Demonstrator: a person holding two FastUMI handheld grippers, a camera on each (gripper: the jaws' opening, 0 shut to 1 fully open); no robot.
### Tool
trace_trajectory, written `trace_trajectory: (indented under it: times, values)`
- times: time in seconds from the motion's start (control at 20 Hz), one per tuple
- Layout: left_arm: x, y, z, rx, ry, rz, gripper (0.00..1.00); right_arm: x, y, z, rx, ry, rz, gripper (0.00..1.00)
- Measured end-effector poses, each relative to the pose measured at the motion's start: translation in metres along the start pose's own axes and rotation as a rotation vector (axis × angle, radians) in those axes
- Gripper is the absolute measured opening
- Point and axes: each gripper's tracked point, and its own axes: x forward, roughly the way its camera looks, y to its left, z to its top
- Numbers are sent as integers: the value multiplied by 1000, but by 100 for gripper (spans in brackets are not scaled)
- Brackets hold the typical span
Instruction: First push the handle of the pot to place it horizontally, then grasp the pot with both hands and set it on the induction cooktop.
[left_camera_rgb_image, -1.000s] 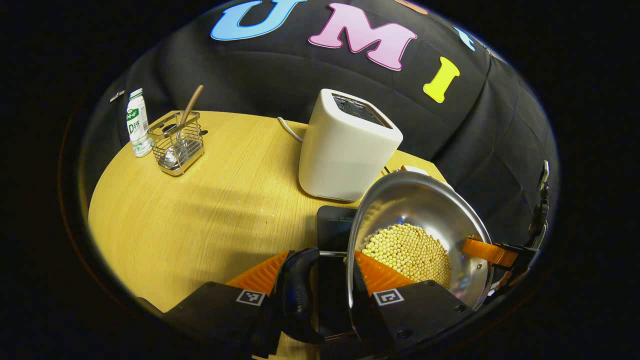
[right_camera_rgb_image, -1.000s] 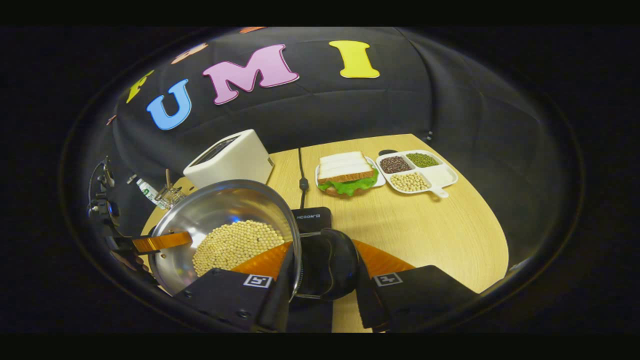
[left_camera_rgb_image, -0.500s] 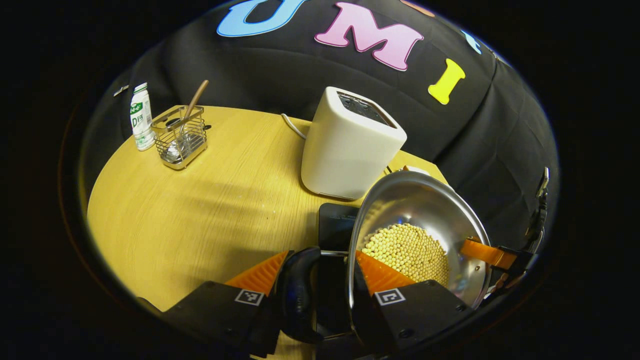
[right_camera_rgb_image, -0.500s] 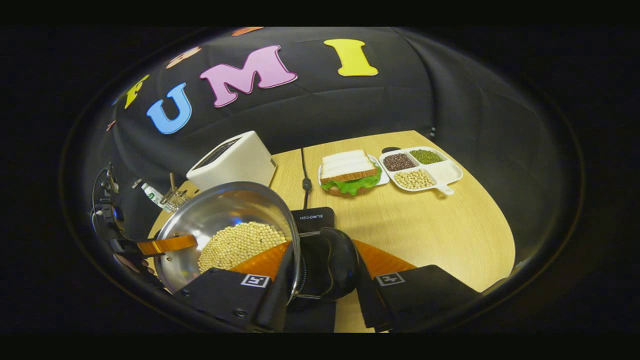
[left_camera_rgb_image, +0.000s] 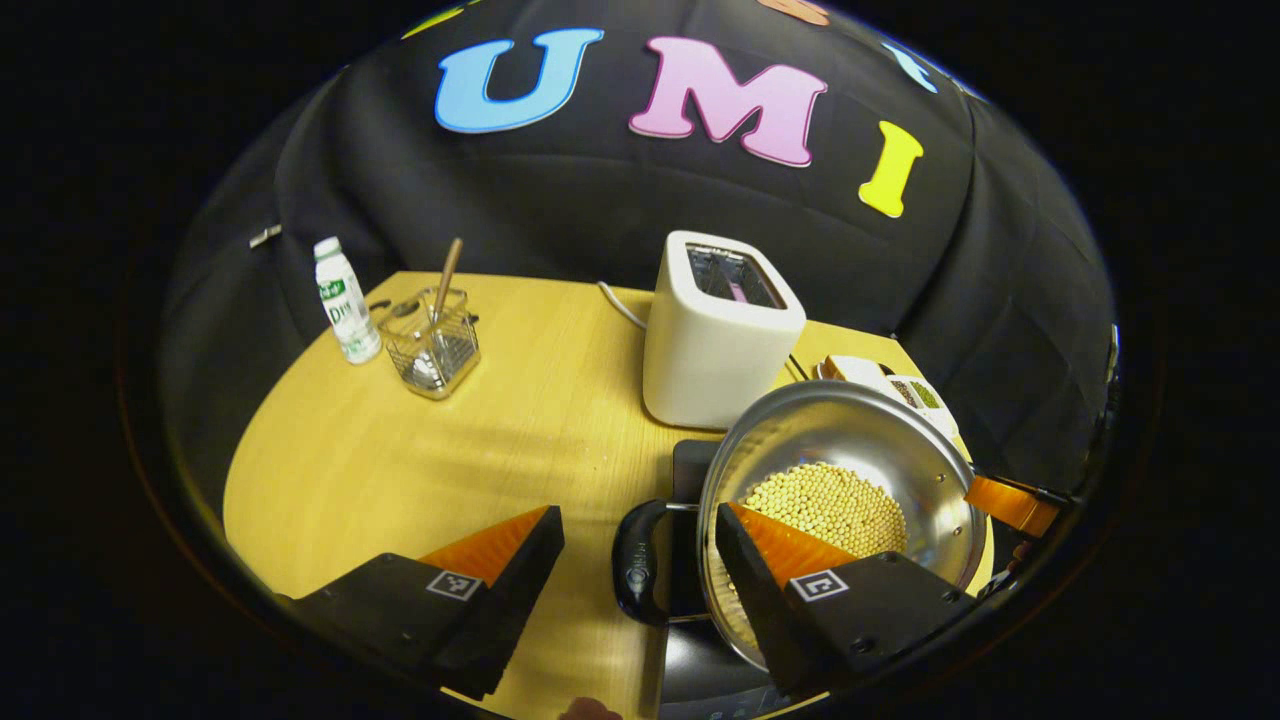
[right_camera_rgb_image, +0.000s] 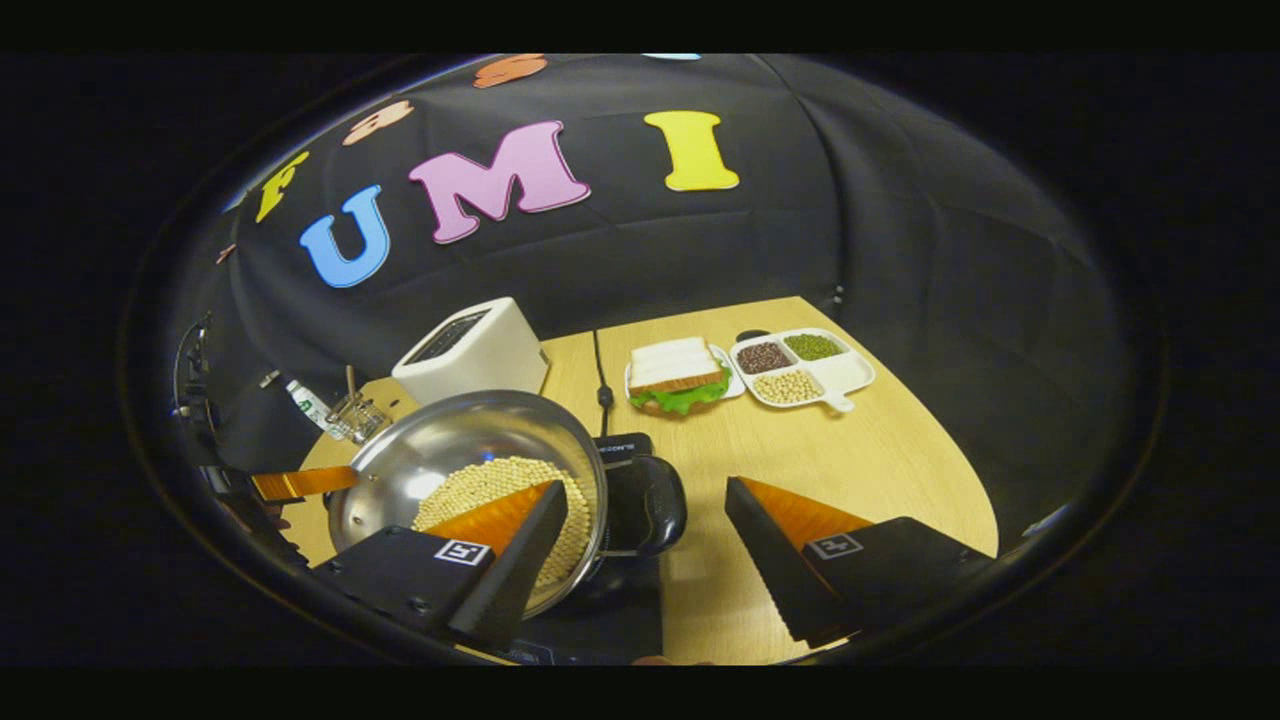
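The pot (left_camera_rgb_image: 840, 480), part-filled with pale beans (left_camera_rgb_image: 825, 505), is seated on the black induction cooktop (left_camera_rgb_image: 692, 462) just in front of the toaster (left_camera_rgb_image: 722, 330). The left gripper (left_camera_rgb_image: 635, 560) is spread wide around the near black side handle (left_camera_rgb_image: 640, 575) – nothing is held. At the opposite handle (right_camera_rgb_image: 650, 505) the right gripper (right_camera_rgb_image: 645, 540) is likewise wide open and empty. One finger of each is seen over the rim, so a careless withdrawal could clip it, and the pot could be nudged off-centre.
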Motion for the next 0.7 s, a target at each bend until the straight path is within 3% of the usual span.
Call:
trace_trajectory:
  times: [0.3,0.7]
  values:
    - [-75,5,48,131,-185,48,95,-67,16,52,-69,-198,-28,99]
    - [-197,39,94,109,-445,85,94,-170,56,109,-156,-463,-73,99]
